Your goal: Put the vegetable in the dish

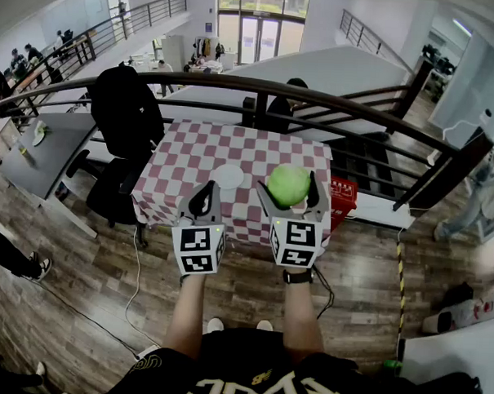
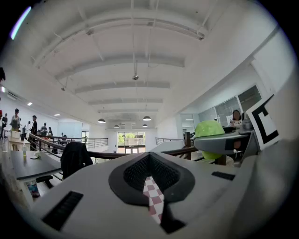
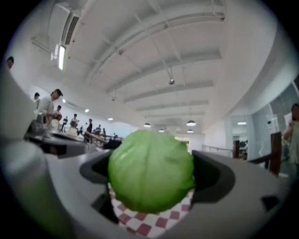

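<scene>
Right gripper (image 1: 289, 184) clasps a round green cabbage (image 3: 150, 170) between wide-set jaws over the red-and-white checked tablecloth (image 1: 191, 161); left gripper (image 1: 205, 190) jaws meet, empty.

The table (image 1: 307, 158) wears a red-and-white checked cloth (image 1: 183, 161) that hangs over its near edge. A white round dish (image 1: 228, 177) lies on the cloth, close to that edge. Right of the dish, at the table's corner, is a red basket (image 1: 342, 200); whether it rests on the table is unclear.
</scene>
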Motion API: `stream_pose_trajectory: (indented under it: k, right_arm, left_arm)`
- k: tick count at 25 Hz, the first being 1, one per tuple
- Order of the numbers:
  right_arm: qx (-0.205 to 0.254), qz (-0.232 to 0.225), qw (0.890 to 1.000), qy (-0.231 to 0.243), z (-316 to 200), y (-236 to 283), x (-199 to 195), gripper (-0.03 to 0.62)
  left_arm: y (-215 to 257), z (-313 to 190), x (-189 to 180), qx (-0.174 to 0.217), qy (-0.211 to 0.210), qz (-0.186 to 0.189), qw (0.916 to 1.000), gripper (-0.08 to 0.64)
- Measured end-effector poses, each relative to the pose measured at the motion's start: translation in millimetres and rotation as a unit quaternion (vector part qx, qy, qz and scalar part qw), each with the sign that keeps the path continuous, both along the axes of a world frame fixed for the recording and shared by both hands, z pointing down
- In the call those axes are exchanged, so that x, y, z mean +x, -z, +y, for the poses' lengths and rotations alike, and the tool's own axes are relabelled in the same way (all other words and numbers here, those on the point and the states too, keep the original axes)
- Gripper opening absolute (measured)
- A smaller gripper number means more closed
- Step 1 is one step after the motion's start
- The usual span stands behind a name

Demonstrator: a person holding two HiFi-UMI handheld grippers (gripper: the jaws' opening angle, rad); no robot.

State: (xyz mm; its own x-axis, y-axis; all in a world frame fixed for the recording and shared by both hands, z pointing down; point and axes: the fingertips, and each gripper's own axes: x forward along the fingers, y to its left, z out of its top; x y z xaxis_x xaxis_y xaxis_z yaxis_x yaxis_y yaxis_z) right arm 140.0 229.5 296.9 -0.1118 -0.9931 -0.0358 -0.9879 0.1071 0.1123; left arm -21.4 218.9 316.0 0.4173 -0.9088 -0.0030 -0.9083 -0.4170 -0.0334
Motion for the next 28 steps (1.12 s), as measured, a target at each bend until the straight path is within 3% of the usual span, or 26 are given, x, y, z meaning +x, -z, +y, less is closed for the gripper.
stream_pose_trajectory:
  k: [12, 28]
  right_arm:
    - [-0.014, -0.019, 1.000, 0.003, 1, -8, -21, 0.523]
    - [-0.023, -0.045, 0.999, 0.009, 0, -29, -107, 0.522]
  left_arm:
    - [-3, 0, -21, -0.003, -0.007, 0.006, 1.0000, 0.018]
    - [-24, -4, -94, -0.009, -0.031, 0.014, 0.9994, 0.018]
